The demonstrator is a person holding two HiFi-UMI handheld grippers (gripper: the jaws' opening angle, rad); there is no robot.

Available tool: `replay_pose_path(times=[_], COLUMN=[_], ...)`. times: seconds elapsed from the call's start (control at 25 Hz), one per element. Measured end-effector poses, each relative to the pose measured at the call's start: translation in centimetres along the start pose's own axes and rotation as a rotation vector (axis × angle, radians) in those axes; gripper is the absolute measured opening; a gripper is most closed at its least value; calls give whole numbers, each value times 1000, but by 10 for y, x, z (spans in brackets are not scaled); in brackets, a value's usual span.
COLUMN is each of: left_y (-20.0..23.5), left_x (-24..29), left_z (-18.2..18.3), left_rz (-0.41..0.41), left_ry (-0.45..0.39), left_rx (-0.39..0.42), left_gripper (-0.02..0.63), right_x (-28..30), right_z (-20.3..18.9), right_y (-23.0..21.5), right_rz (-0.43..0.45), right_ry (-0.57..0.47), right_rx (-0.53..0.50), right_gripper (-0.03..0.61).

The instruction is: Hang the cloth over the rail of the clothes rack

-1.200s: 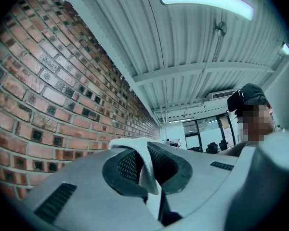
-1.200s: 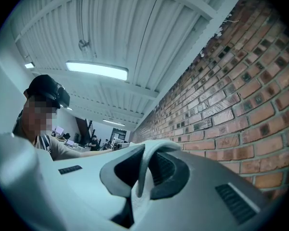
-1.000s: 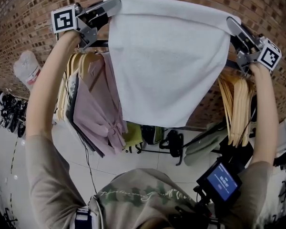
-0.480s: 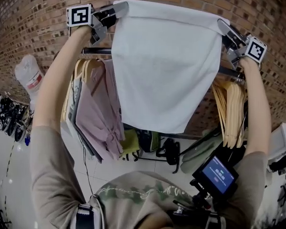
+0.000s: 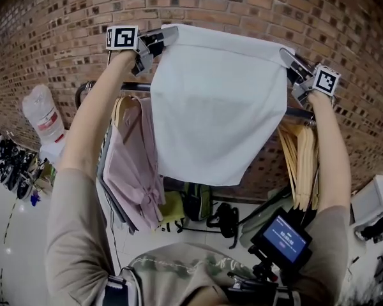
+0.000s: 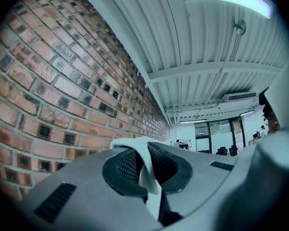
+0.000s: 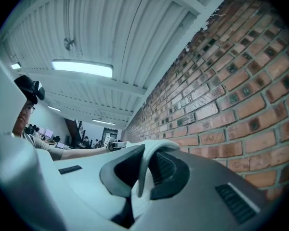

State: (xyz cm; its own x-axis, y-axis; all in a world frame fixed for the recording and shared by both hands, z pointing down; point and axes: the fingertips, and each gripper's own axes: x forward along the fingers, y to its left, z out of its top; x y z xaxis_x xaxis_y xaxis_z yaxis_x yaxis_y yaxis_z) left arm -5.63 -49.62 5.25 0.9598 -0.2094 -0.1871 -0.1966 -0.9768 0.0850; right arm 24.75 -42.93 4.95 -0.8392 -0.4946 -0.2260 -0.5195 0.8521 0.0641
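Left gripper [image 5: 161,39] and right gripper [image 5: 290,61] each pinch a corner of the cloth [image 5: 217,113] above the rail [image 5: 133,86]; its top edge should cross level.

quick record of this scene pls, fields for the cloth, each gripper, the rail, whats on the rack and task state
cloth: white, spread out, hanging from its two top corners
left gripper: fingers shut on one top corner of the cloth
right gripper: fingers shut on the other top corner
rail: dark bar in front of the brick wall, lower than the cloth's top edge
on the rack: pink shirt, wooden hangers
task state: cloth not yet draped over the rail
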Motion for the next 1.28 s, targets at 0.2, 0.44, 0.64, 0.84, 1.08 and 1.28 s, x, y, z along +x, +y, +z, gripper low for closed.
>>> replay_pose_path(times=[0.2,0.44,0.64,0.84,1.08,1.28], left_y=[29,60,81,90,89,90], left_x=[4,6,9,13,10,7], left_z=[-29,-52,-60,-75,-88,-105], left_rz=[46,115,171,187,173,188], left_ry=[70,108,110,173,223,276], left_rx=[-20,-103,-137,-112,-179,-197], left_gripper=[17,17,17,17,17,17], right_x=[4,9,15,15,19,14], right_z=[-19,-49,-57,-75,-85,-95], right_y=[-20,-34,-49,-69,-63,-67], right_rz=[-26,-41,-62,-118,-101,-154], right_ry=[41,117,149,187,211,237], right_rx=[39,63,70,131,180,215], right_gripper=[17,17,18,17,18,18])
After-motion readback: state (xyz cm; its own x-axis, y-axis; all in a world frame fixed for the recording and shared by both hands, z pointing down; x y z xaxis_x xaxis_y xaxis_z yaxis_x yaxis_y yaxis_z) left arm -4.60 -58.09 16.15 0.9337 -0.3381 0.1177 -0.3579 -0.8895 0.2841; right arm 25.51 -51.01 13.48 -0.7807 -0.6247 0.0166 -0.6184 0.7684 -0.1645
